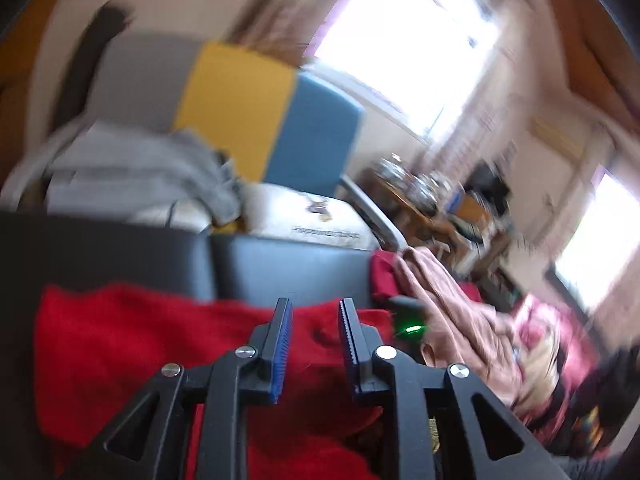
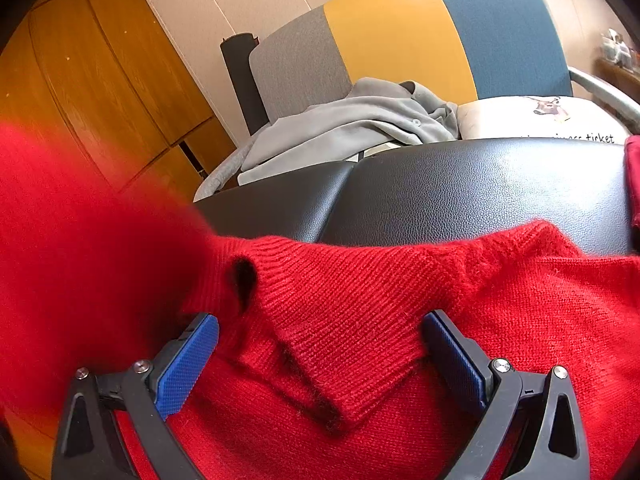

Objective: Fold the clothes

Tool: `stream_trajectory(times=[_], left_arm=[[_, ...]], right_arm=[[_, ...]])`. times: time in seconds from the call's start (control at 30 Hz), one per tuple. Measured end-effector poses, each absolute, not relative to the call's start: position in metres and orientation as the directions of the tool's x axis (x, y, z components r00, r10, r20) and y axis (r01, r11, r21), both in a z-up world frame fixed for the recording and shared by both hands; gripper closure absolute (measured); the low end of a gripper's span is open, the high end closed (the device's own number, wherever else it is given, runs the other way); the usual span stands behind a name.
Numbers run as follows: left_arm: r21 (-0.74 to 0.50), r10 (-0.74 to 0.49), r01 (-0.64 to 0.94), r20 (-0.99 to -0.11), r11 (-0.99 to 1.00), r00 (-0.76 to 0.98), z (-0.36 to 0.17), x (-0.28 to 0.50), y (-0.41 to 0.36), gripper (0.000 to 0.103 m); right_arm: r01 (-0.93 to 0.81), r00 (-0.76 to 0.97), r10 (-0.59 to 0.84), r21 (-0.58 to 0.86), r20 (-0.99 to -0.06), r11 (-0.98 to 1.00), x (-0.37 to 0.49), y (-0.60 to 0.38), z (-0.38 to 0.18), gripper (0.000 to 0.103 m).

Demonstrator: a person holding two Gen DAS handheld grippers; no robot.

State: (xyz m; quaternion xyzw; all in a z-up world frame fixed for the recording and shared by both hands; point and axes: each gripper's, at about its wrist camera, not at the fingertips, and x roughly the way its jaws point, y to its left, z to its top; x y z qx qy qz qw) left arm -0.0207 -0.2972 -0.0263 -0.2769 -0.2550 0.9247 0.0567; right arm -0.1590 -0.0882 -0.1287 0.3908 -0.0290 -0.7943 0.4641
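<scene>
The red knit sweater (image 2: pixel 400 320) lies spread on the black padded surface (image 2: pixel 460 188), its ribbed edge turned over in a pointed flap near the front. The right gripper (image 2: pixel 320 354) sits low on that flap with its jaws standing wide to either side of the fold; the blue pads (image 2: pixel 188 364) flank the knit without pinching it, so nothing is held there. On the right wrist view's left side, a blurred mass of red fabric fills the frame. The left gripper (image 1: pixel 316 344) hangs above the sweater (image 1: pixel 140 340), jaws parted with only air between them, empty. The picture is smeared, so finer detail is lost. To its right, a heap of pink and maroon garments (image 1: pixel 460 320) waits. Behind, grey clothing (image 2: pixel 348 128) is piled on a grey, yellow and blue chair (image 2: pixel 400 36).

This looks like the middle of a fold on the sweater. Next, it seems, the left gripper needs a fresh hold on an outer edge.
</scene>
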Motion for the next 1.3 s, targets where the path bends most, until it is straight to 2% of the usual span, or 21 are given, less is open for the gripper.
stream_trajectory(times=[0.03,0.13,0.23,0.33,0.43,0.53,0.67,0.8,0.83,0.9,1.07,1.23,1.27,1.3], left_arm=[[-0.550,0.242,0.071,-0.476,-0.832,-0.846,-0.038,-0.014,-0.309,0.071],[-0.636,0.201,0.179,-0.479,-0.751,-0.855,-0.077,0.027,-0.336,0.070],[-0.636,0.149,0.311,-0.563,-0.706,-0.813,-0.128,0.058,-0.361,0.070],[-0.634,0.135,0.392,-0.620,-0.666,-0.773,-0.172,0.085,-0.375,0.070],[-0.678,0.146,0.347,-0.557,-0.648,-0.817,-0.194,0.105,-0.379,0.076],[-0.658,0.129,0.362,-0.575,-0.661,-0.808,-0.197,0.105,-0.378,0.076],[-0.649,0.119,0.346,-0.561,-0.677,-0.819,-0.198,0.112,-0.377,0.076],[-0.653,0.118,0.338,-0.551,-0.678,-0.826,-0.191,0.111,-0.377,0.076],[-0.651,0.116,0.337,-0.550,-0.680,-0.827,-0.188,0.109,-0.375,0.076],[-0.650,0.116,0.335,-0.548,-0.682,-0.828,-0.184,0.103,-0.373,0.076],[-0.662,0.121,0.324,-0.533,-0.676,-0.837,-0.182,0.100,-0.372,0.076],[-0.671,0.127,0.312,-0.520,-0.672,-0.844,-0.182,0.100,-0.372,0.076],[-0.673,0.129,0.310,-0.518,-0.671,-0.845,-0.181,0.100,-0.371,0.076],[-0.676,0.131,0.308,-0.515,-0.669,-0.847,-0.182,0.101,-0.371,0.076]], right_arm=[[0.714,-0.263,-0.761,0.411,-0.593,-0.567,-0.159,-0.088,-0.129,0.000],[0.705,-0.248,-0.777,0.442,-0.579,-0.555,-0.162,-0.085,-0.129,0.000],[0.691,-0.224,-0.796,0.485,-0.563,-0.537,-0.166,-0.080,-0.129,0.000],[0.667,-0.226,-0.755,0.467,-0.615,-0.580,-0.163,-0.067,-0.126,0.000],[0.662,-0.251,-0.703,0.412,-0.665,-0.626,-0.154,-0.041,-0.120,0.000],[0.620,-0.286,-0.657,0.388,-0.697,-0.682,-0.148,-0.008,-0.113,0.000],[0.519,-0.257,-0.731,0.548,-0.632,-0.656,-0.137,0.047,-0.111,0.000],[0.390,-0.154,-0.886,0.797,-0.436,-0.460,-0.122,0.074,-0.118,0.000],[0.375,-0.149,-0.902,0.821,-0.406,-0.431,-0.120,0.074,-0.118,0.000],[0.376,-0.164,-0.897,0.815,-0.411,-0.442,-0.118,0.068,-0.117,0.000],[0.337,-0.145,-0.852,0.785,-0.502,-0.520,-0.129,0.031,-0.133,0.000],[0.429,-0.204,-0.802,0.685,-0.562,-0.589,-0.116,0.006,-0.131,0.000],[0.437,-0.207,-0.793,0.671,-0.573,-0.599,-0.114,0.004,-0.132,0.001],[0.442,-0.211,-0.782,0.656,-0.587,-0.612,-0.112,0.002,-0.133,0.011]])
